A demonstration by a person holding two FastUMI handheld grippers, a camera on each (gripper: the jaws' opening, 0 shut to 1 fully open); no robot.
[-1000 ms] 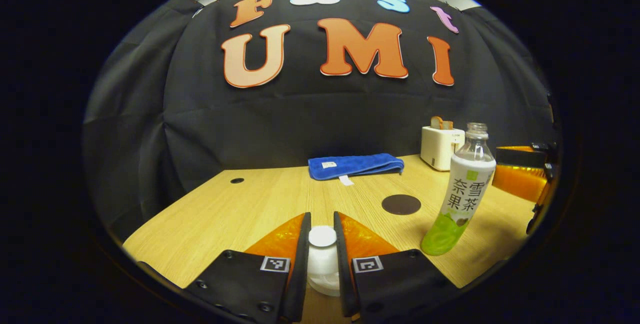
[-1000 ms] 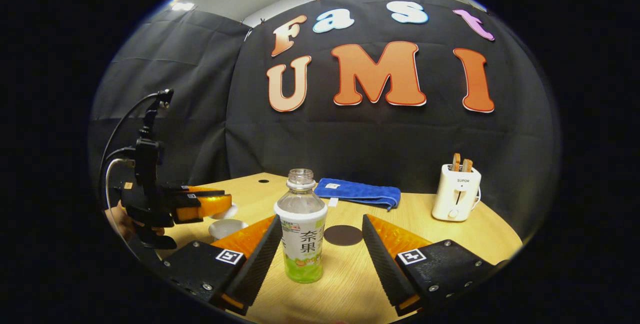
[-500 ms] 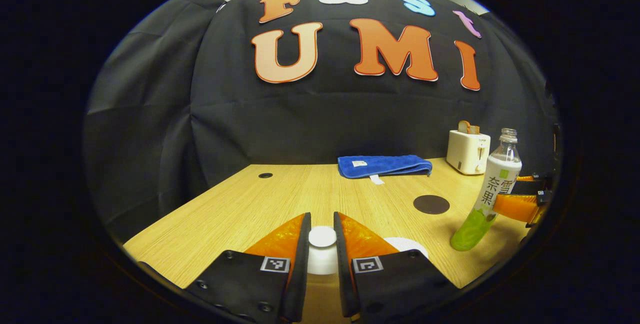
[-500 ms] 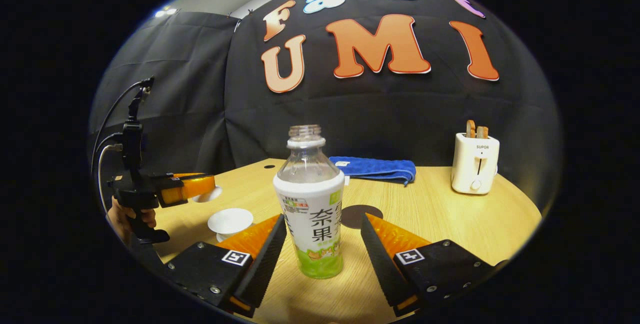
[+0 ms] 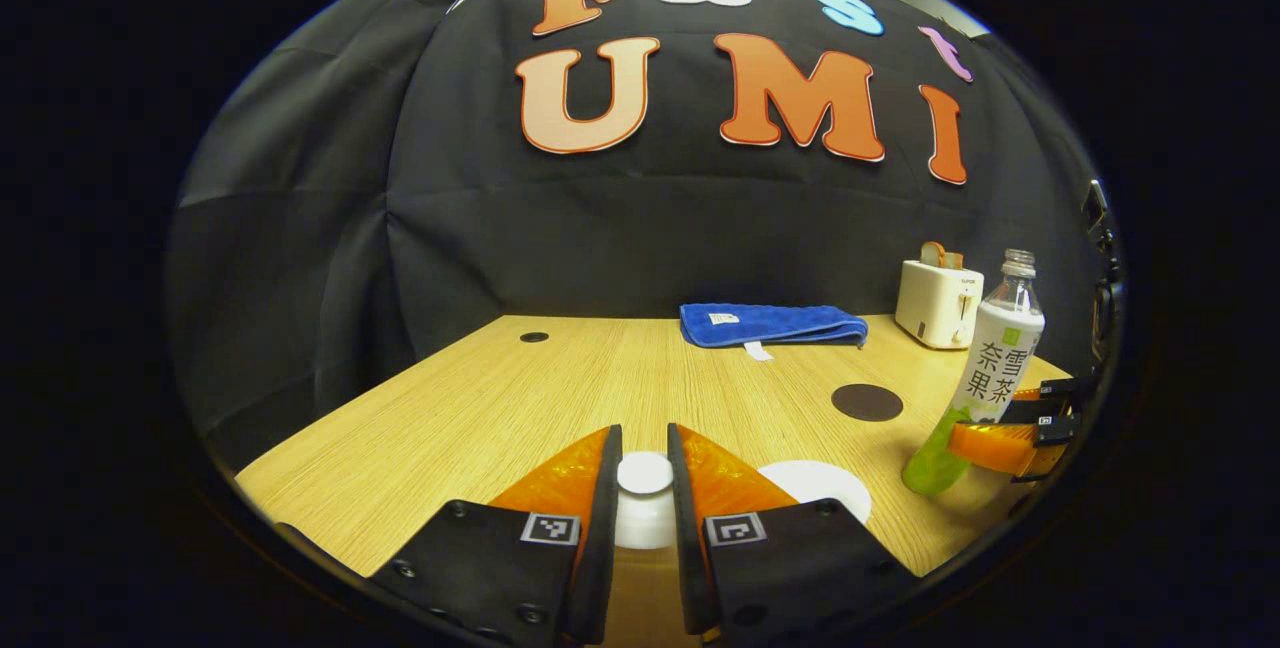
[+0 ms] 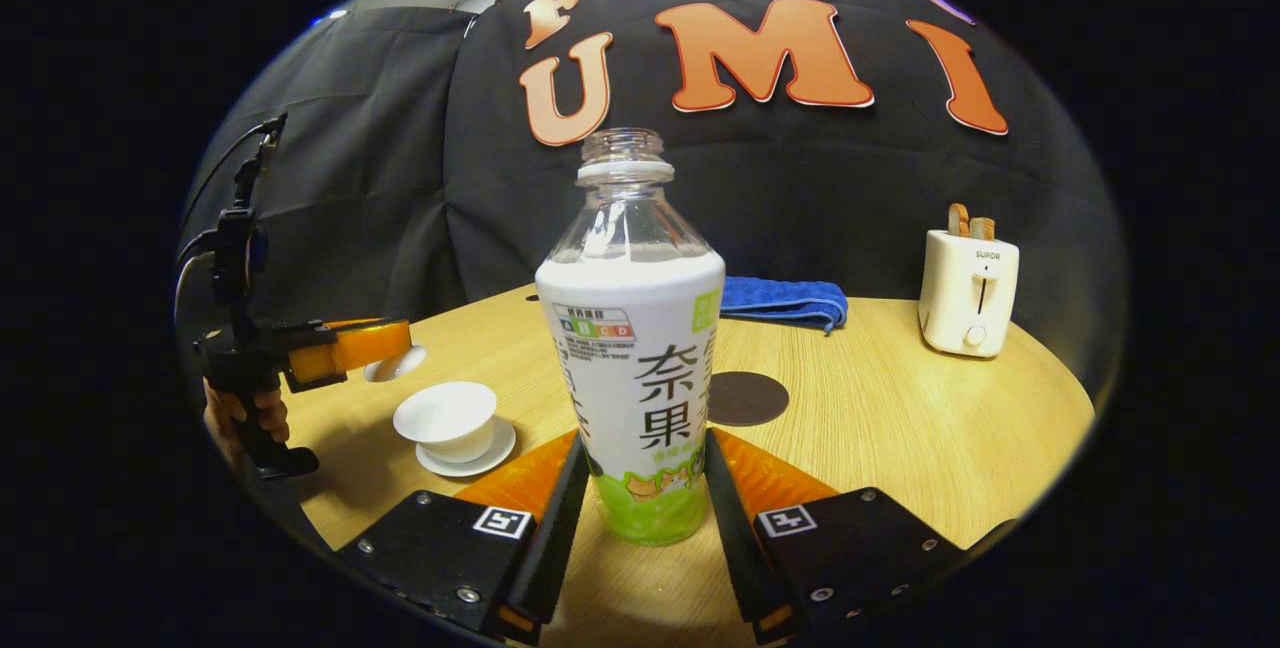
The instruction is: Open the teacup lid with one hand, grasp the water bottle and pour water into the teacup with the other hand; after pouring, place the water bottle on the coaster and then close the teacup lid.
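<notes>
- Left gripper [image 5: 645, 488]: fingers pressed onto the knob of the teacup lid [image 5: 645, 473], one on each side, the lid held clear above the table [image 5: 480, 418]; from the right gripper view this gripper [image 6: 375, 346] hangs up and to the left of the teacup, a hand [image 6: 245, 418] on its handle
- Right gripper [image 6: 645, 488]: fingers set against both flanks of the water bottle [image 6: 632, 328] at its lower band; the grip appears closed on it, and the bottle stands upright with no cap on its neck
- Teacup [image 6: 447, 420]: uncovered, on its saucer [image 6: 470, 458] near the table's left front edge, just left of the bottle; its white rim [image 5: 815, 483] sits beside the left gripper's finger
- Coaster [image 6: 745, 398]: a dark disc behind the bottle, bare
- Blue towel [image 6: 785, 298] and toaster [image 6: 968, 293]: at the back of the table, well apart from the work
- Step in hand: lid off, bottle being taken up
- Next move, as judged: lift the bottle, carry it left over the cup, tilt the neck slowly while the lid is kept aside
</notes>
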